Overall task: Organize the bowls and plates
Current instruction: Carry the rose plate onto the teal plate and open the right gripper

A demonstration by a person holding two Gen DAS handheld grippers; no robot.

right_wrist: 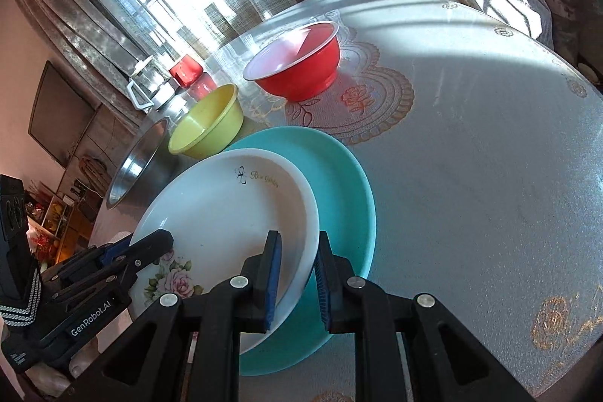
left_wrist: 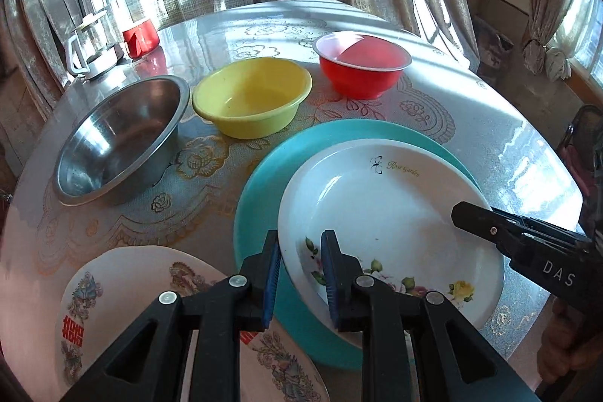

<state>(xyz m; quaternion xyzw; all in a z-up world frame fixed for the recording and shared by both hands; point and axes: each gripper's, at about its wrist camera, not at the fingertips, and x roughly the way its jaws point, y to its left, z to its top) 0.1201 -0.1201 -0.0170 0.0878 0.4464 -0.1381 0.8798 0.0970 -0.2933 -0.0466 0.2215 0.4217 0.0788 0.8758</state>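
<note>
Now both grippers' jaws grasp opposite rims of the glossy round white plate over a teal plate.

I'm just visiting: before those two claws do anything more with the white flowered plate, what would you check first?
1. Left gripper pinching white plate rim: ok.
2. Right gripper pinching the opposite rim: ok.
3. White plate lying over teal plate: ok.
4. White plate fully seated flat: cannot tell.
5. Patterned plate waiting nearby, apart: ok.
6. Steel bowl, yellow bowl, red bowl clear of the plates: ok.
</note>
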